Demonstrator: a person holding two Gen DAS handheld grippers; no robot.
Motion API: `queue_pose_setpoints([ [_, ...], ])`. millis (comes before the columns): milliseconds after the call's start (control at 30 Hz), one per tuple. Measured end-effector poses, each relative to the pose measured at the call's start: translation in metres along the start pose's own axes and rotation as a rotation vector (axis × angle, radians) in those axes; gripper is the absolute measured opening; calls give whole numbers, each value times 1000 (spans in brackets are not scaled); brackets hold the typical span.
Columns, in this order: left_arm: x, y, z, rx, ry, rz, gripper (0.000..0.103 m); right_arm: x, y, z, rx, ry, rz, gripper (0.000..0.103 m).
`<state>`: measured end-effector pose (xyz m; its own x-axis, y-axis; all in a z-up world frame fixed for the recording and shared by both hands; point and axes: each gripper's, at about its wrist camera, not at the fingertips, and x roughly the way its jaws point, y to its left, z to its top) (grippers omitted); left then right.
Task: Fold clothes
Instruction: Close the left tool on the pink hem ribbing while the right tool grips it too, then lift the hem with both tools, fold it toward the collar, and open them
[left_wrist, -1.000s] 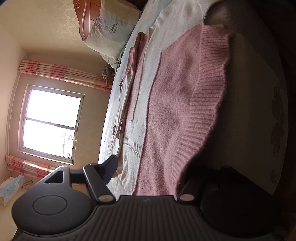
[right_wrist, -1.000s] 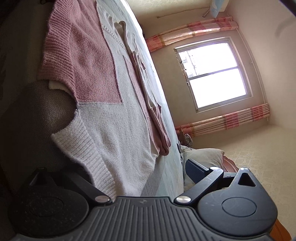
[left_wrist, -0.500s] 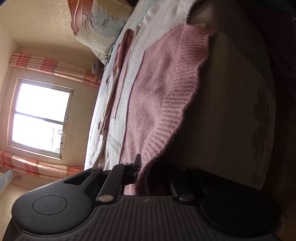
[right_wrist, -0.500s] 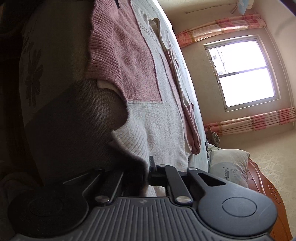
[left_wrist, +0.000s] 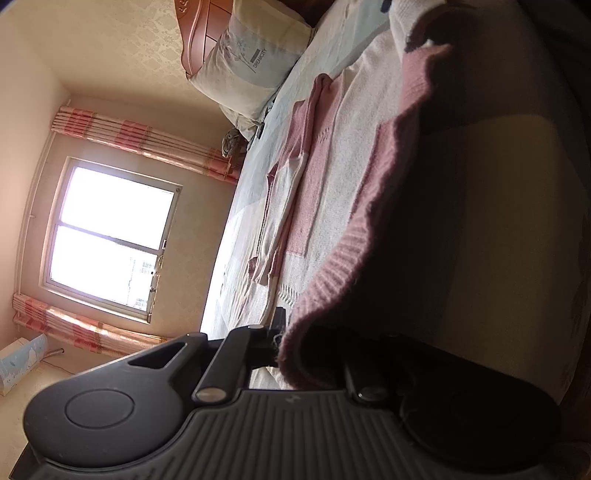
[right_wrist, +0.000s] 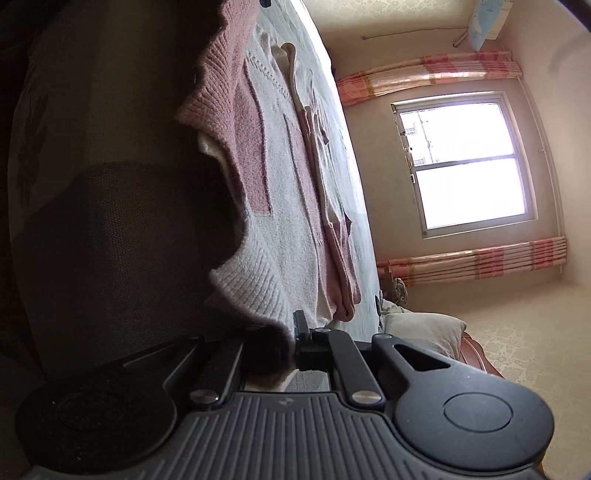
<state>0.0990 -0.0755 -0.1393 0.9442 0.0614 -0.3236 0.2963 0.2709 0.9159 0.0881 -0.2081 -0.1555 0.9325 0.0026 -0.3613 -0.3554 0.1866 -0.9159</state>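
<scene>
Left wrist: left gripper (left_wrist: 291, 343) jaws clamped on sweater (left_wrist: 332, 184) pink ribbed hem, lifted off bed (left_wrist: 255, 192) edge. Right wrist: right gripper (right_wrist: 286, 347) jaws pinching white hem corner.

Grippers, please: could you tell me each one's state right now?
Left gripper: shut on the sweater's pink hem.
Right gripper: shut on the sweater's white hem.

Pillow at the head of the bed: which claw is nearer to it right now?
Right, as far as the views show. The right claw grips the sweater's cream hem with the pillow close beside it; the left claw holds the pink hem, and its pillow view sits far up the bed.
</scene>
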Motion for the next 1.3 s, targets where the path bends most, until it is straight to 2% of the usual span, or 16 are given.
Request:
queue_pose_setpoints([
  [433,89,71,26,-42,13,51,8,75,-80,10,84,-2,-104,9],
  [767,174,111,29,-135,31,53,8,170,-132,21,98,5,-147,9],
  [1033,236,107,14,-162,68,10,8,261,-153,31,127,18,-151,9],
  [1300,274,93,2,-190,106,-68,10,323,-143,32,141,49,-97,10],
])
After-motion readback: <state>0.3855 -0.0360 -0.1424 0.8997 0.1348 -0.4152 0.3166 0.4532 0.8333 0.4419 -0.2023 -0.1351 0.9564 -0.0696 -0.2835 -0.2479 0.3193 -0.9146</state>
